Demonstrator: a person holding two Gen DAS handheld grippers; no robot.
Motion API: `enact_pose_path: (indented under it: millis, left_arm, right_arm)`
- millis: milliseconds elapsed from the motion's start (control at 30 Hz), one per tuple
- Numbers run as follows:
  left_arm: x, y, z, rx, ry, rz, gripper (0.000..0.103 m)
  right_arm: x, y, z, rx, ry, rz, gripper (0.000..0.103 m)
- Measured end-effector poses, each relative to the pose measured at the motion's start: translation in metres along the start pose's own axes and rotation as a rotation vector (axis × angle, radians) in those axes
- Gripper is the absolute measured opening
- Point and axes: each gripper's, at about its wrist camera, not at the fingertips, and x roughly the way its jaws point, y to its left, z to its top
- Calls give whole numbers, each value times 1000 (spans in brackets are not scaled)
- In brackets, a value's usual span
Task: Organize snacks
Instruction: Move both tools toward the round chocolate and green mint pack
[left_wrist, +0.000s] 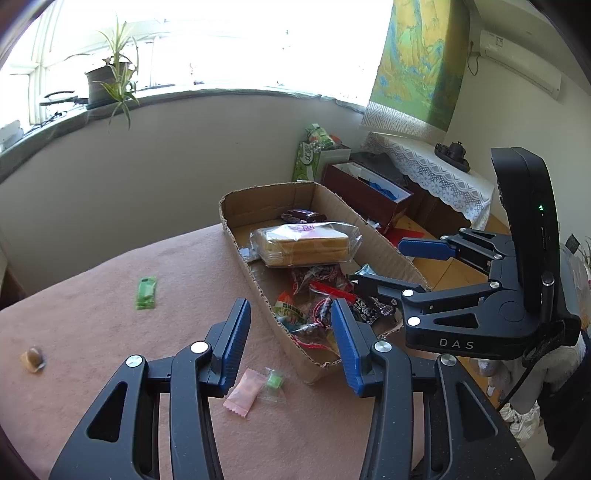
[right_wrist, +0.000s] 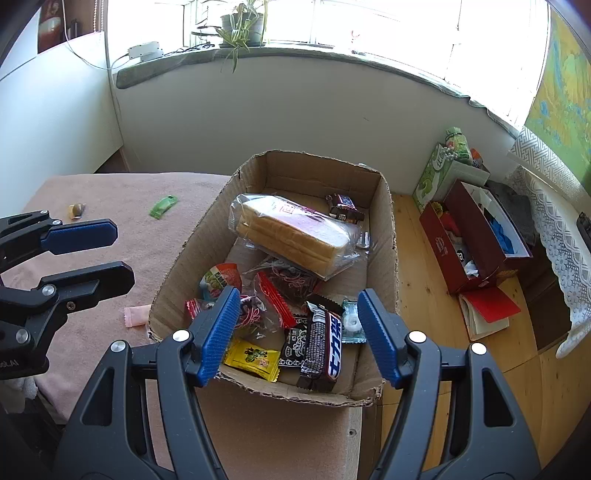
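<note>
A cardboard box (left_wrist: 325, 206) (right_wrist: 384, 206) stands at the table's right edge. It holds a bagged bread loaf (left_wrist: 303, 245) (right_wrist: 295, 236), a dark chocolate bar (right_wrist: 321, 350) and several small snack packets. On the pink tablecloth lie a pink candy (left_wrist: 242, 393) (right_wrist: 136, 316), a small green-filled clear packet (left_wrist: 274, 382), a green packet (left_wrist: 146, 292) (right_wrist: 163, 206) and a brown wrapped sweet (left_wrist: 33, 359) (right_wrist: 76, 210). My left gripper (left_wrist: 291, 343) (right_wrist: 99, 254) is open and empty above the pink candy. My right gripper (right_wrist: 299, 332) (left_wrist: 384, 262) is open and empty over the box's near end.
The table's edge runs just right of the box, with wooden floor below. On the floor stand a red box (right_wrist: 476, 236) and a green carton (right_wrist: 436, 173). A lace-covered cabinet (left_wrist: 436, 170) stands at right. A potted plant (left_wrist: 110, 74) sits on the windowsill.
</note>
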Motion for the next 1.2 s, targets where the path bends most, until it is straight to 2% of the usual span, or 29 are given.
enact_pose_path:
  millis: [367, 633, 867, 1067, 1200]
  left_arm:
    - [-42, 47, -20, -74, -48, 50, 44]
    - [-70, 113, -40, -183, -70, 134, 44]
    - [-91, 176, -64, -268, -64, 236, 44]
    - [-97, 225, -83, -351, -53, 292, 44]
    - [-86, 246, -94, -382, -24, 292, 44]
  right_arm:
    - [-15, 49, 10, -25, -44, 68, 69]
    - [-16, 87, 1, 9, -74, 178, 69]
    - [-15, 134, -7, -10, -95, 254, 69]
    - [5, 167, 14, 9, -92, 294, 69]
    - [36, 185, 39, -6, -73, 240, 69]
